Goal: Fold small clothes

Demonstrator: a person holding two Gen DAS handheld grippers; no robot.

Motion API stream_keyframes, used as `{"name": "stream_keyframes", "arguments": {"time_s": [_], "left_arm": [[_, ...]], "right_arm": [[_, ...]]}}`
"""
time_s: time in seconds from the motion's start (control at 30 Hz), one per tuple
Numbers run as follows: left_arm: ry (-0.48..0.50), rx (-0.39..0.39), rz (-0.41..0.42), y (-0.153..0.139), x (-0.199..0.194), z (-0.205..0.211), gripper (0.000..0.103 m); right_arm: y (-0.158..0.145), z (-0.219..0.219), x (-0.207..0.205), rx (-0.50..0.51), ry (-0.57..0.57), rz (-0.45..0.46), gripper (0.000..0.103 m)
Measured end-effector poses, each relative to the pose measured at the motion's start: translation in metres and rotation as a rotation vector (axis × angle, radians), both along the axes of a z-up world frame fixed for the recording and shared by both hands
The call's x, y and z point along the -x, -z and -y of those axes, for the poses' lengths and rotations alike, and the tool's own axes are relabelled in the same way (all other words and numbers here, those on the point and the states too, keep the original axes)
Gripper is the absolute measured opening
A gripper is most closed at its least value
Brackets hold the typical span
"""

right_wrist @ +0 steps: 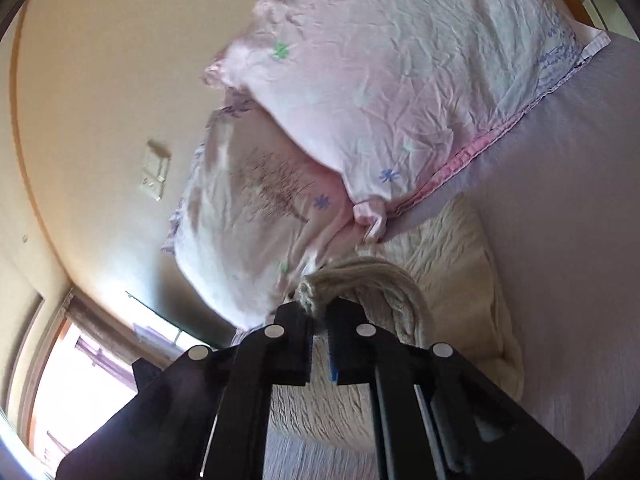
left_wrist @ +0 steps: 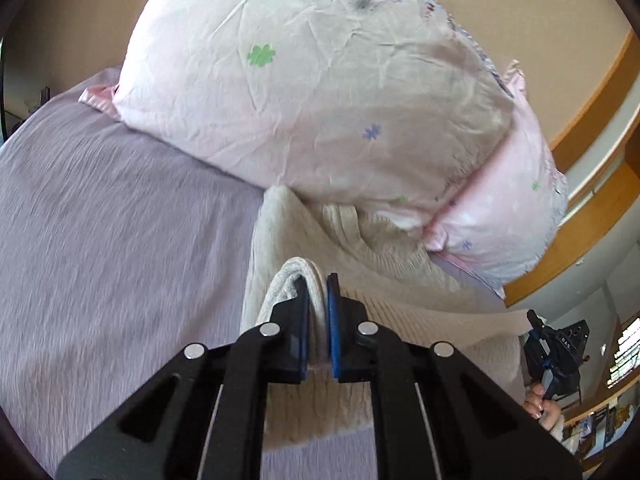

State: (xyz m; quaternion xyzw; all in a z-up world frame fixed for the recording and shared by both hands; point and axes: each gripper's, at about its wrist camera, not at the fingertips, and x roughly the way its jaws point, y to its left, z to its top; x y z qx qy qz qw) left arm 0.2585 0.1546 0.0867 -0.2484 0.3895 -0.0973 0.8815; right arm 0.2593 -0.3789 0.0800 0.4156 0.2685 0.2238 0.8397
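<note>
- Left gripper [left_wrist: 319, 300]: we pinch a fold of the cream knit garment [left_wrist: 400, 272].
- Right gripper [right_wrist: 320, 320]: we clamp its bunched edge.
- Garment: on the lilac bedsheet [left_wrist: 120, 220], touching the pillows [left_wrist: 320, 92].

We see the sweater [left_wrist: 384, 264] lying on the bed [left_wrist: 120, 220], its far edge tucked against two stacked pillows [left_wrist: 320, 80] that lean on the wall [right_wrist: 100, 80] behind.

We see soft daylight from the blown-out window [right_wrist: 80, 364], motion blur across the bed sheet [left_wrist: 100, 220], and heavy fisheye bending with dark corners.
</note>
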Motion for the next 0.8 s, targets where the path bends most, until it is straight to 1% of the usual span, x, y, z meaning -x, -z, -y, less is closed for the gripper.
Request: {"name": "stream_keyframes", "arguments": {"time_s": [0.1,0.17,0.2,0.23,0.27,0.3,0.33,0.37,0.4,0.43,0.47,0.5,0.53,0.57,0.63,0.67,0.7,0.73,0.77,0.8], "left_arm": [[-0.045,-0.054,-0.033,0.014,-0.063,0.011,0.008],[-0.057,-0.083,-0.094,0.031,-0.097,0.019,0.008],[-0.058,-0.072,-0.137,0.04,-0.108,0.02,0.011],[-0.061,-0.042,-0.169,0.046,-0.114,0.018,0.013],[-0.059,-0.002,-0.173,0.049,-0.116,0.013,0.014],[-0.055,0.042,-0.152,0.048,-0.114,0.007,0.02],[-0.059,0.061,-0.124,0.044,-0.11,0.002,0.025],[-0.082,0.054,-0.085,0.037,-0.103,-0.005,0.044],[-0.11,0.036,-0.047,0.03,-0.095,-0.012,0.062],[-0.125,0.025,-0.013,0.023,-0.087,-0.019,0.065],[-0.112,0.028,-0.005,0.02,-0.081,-0.023,0.066],[-0.079,0.036,-0.027,0.02,-0.077,-0.025,0.067],[-0.049,0.042,-0.052,0.022,-0.074,-0.024,0.067],[-0.026,0.04,-0.073,0.025,-0.069,-0.022,0.068],[0.022,0.02,-0.123,0.036,-0.062,-0.015,0.068],[0.036,0.023,-0.137,0.041,-0.059,-0.012,0.068],[0.052,0.035,-0.152,0.047,-0.058,-0.007,0.068],[0.065,0.048,-0.162,0.052,-0.054,-0.005,0.068],[0.077,0.058,-0.172,0.056,-0.054,0.0,0.068],[0.085,0.063,-0.186,0.06,-0.054,0.005,0.068]], "right_arm": [[0.017,-0.009,-0.064,0.092,0.093,-0.079,0.006],[0.032,-0.015,-0.092,0.149,0.144,-0.147,0.006],[0.039,-0.016,-0.102,0.149,0.156,-0.189,0.01],[0.044,-0.015,-0.108,0.123,0.162,-0.227,0.014],[0.046,-0.012,-0.111,0.1,0.168,-0.249,0.031],[0.046,-0.009,-0.109,0.088,0.181,-0.256,0.059],[0.043,-0.006,-0.108,0.092,0.206,-0.248,0.075],[0.036,-0.001,-0.102,0.108,0.256,-0.225,0.096],[0.029,0.005,-0.093,0.106,0.306,-0.171,0.096],[0.024,0.008,-0.085,0.093,0.311,-0.117,0.096],[0.019,0.007,-0.08,0.077,0.271,-0.065,0.096],[0.015,0.0,-0.079,0.09,0.209,-0.045,0.096],[0.013,-0.01,-0.078,0.119,0.148,-0.041,0.096],[0.012,-0.026,-0.077,0.161,0.062,-0.038,0.095],[0.015,-0.06,-0.073,0.253,-0.081,-0.051,0.094],[0.018,-0.079,-0.069,0.32,-0.132,-0.059,0.094],[0.022,-0.095,-0.065,0.403,-0.16,-0.075,0.094],[0.028,-0.109,-0.061,0.487,-0.167,-0.113,0.094],[0.04,-0.124,-0.064,0.595,-0.186,-0.178,0.094],[0.04,-0.131,-0.06,0.661,-0.177,-0.149,0.095]]}}
